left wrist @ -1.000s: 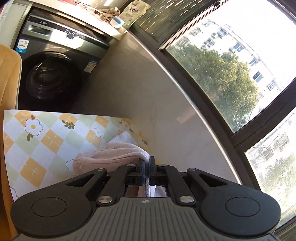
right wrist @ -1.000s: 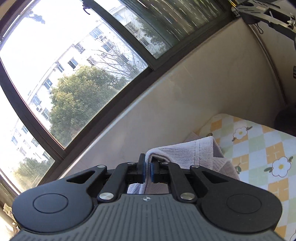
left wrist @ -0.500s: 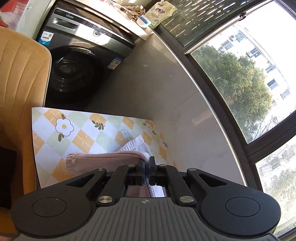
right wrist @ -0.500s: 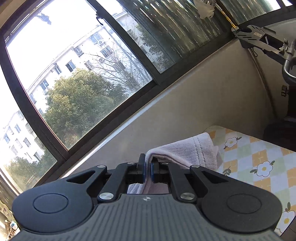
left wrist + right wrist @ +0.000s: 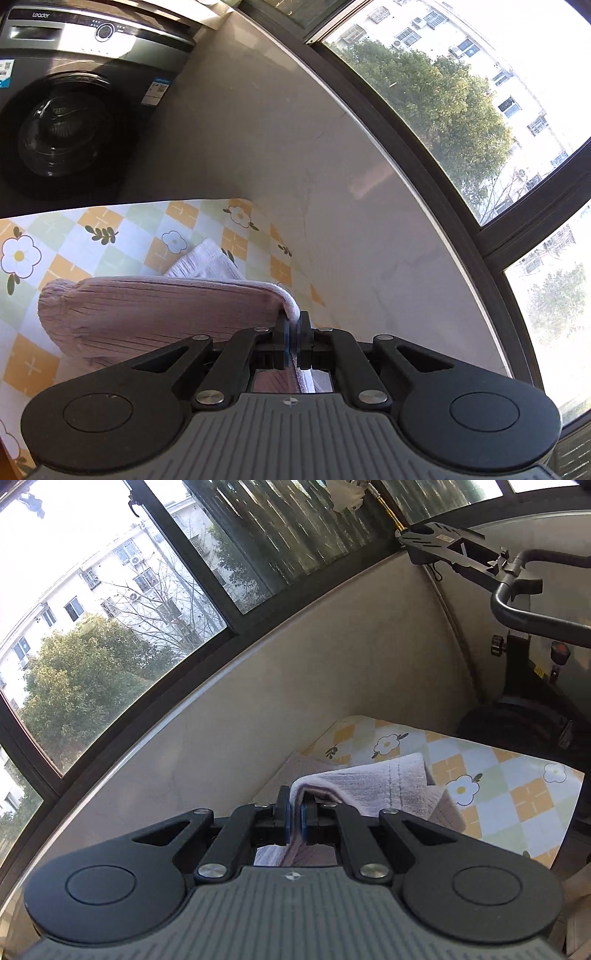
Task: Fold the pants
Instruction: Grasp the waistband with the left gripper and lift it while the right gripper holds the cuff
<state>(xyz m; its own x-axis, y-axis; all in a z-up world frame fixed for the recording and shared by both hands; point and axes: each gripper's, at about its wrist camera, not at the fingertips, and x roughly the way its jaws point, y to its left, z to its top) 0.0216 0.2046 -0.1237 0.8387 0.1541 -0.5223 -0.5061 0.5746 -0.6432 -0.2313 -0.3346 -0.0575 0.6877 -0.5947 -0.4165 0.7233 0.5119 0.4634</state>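
Observation:
Pale pink ribbed pants lie doubled over on a table with a checked flower cloth. My left gripper is shut on a corner of the pants' edge, with the fold stretching off to its left. In the right wrist view my right gripper is shut on another edge of the pink pants, which drape to the right over the cloth. A lighter layer of the pants shows beneath the fold.
A dark front-loading washing machine stands beyond the table's left end. A beige wall and large windows run along the far side. An exercise bike stands past the table's right end.
Both grippers have come lower toward the table while still holding the pants. In the left view the fold now lies flatter and wider on the cloth, and the orange chair has left the picture.

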